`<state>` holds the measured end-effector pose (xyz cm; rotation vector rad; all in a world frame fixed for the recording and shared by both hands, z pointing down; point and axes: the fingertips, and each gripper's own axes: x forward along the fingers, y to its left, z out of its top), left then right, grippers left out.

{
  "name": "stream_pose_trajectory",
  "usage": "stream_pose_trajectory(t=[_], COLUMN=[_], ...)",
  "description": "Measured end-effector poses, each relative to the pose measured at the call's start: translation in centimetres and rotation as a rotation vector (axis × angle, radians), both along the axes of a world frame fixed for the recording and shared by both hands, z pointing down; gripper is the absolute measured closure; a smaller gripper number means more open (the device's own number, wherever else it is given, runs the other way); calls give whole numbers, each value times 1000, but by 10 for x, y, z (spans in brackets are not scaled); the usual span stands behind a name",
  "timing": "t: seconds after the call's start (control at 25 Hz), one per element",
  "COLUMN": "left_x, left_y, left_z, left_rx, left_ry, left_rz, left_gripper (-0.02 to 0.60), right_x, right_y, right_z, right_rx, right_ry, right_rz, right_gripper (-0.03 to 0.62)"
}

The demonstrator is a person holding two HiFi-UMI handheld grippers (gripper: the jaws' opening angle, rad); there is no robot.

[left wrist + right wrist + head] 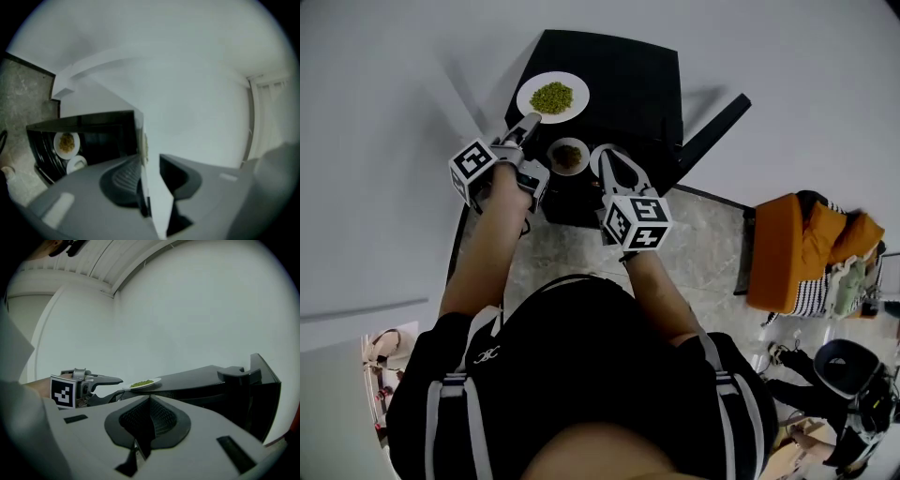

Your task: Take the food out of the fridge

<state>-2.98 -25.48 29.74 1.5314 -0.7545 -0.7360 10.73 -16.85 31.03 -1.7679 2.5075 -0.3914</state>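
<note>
Found plate (551, 97) w/ green food atop black fridge (628, 75), upper centre of head view. Noted L gripper (528, 122) at plate's left rim: jaws apart, rim between, not pinched. Seen small bowl (568, 156) w/ brown food just below plate; R gripper (605, 155) right of bowl, jaws closed, nothing held.

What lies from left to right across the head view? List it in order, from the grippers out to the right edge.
left gripper → small bowl → right gripper → orange bag. The plate of green food overlaps both the left gripper and the bowl sideways, so it is left out.
</note>
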Motion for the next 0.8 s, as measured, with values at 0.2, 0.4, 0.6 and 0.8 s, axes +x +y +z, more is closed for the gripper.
stream_pose_trajectory(t=[0.2, 0.4, 0.6, 0.8], left_x=[-3, 7, 15, 30], left_y=[25, 44, 64, 80], left_z=[-16, -28, -21, -1], left_rx=[112, 353, 610, 731], left_ry=[-126, -380, -816, -1110], left_rz=[55, 132, 140, 171], left_gripper=[529, 578, 580, 578], right_x=[-9, -20, -33, -36], right_y=[-1, 0, 6, 11], right_z=[0, -7, -11, -10], right_rx=[0, 9, 20, 21], right_ry=[1, 2, 12, 20], right_rz=[-8, -16, -32, -24], right_gripper=[594, 594, 594, 594])
